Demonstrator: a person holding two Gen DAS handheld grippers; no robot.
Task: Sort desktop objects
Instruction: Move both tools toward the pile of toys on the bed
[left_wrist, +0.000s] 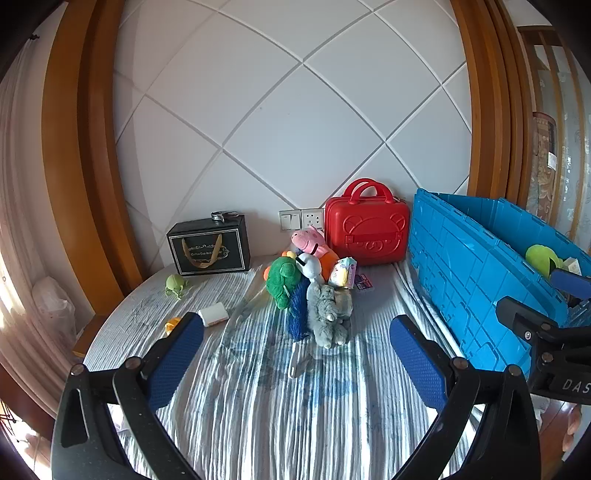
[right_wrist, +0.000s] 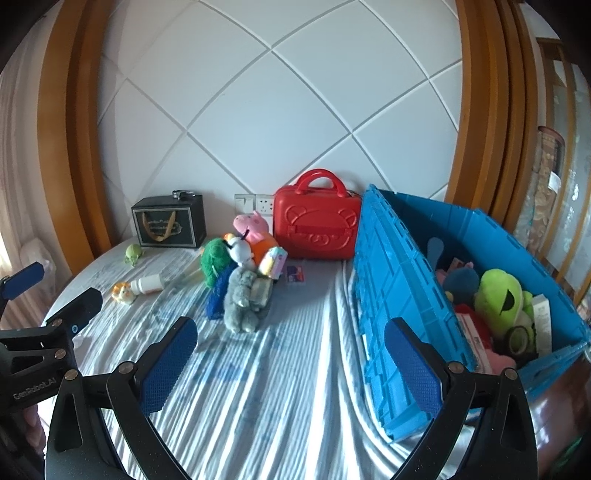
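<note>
A pile of soft toys lies mid-table: a grey plush (left_wrist: 328, 314) (right_wrist: 242, 299), a green plush (left_wrist: 282, 278) (right_wrist: 214, 260), a blue fuzzy toy (left_wrist: 297, 310) and a pink pig plush (left_wrist: 308, 240) (right_wrist: 253, 227). A white bottle (left_wrist: 213, 314) (right_wrist: 147, 284), a small yellow figure (right_wrist: 123, 292) and a small green toy (left_wrist: 175, 284) (right_wrist: 133, 253) lie to the left. The blue crate (left_wrist: 476, 280) (right_wrist: 402, 295) stands at right and holds several toys, among them a lime green plush (right_wrist: 500, 295). My left gripper (left_wrist: 295, 354) is open and empty, short of the pile. My right gripper (right_wrist: 290, 362) is open and empty beside the crate.
A red toy suitcase (left_wrist: 369, 230) (right_wrist: 317, 225) and a black gift box (left_wrist: 208, 245) (right_wrist: 168, 221) stand against the white panelled wall. A small card pack (right_wrist: 295, 274) lies near the suitcase. A striped cloth (left_wrist: 258, 406) covers the table. Wooden frames flank both sides.
</note>
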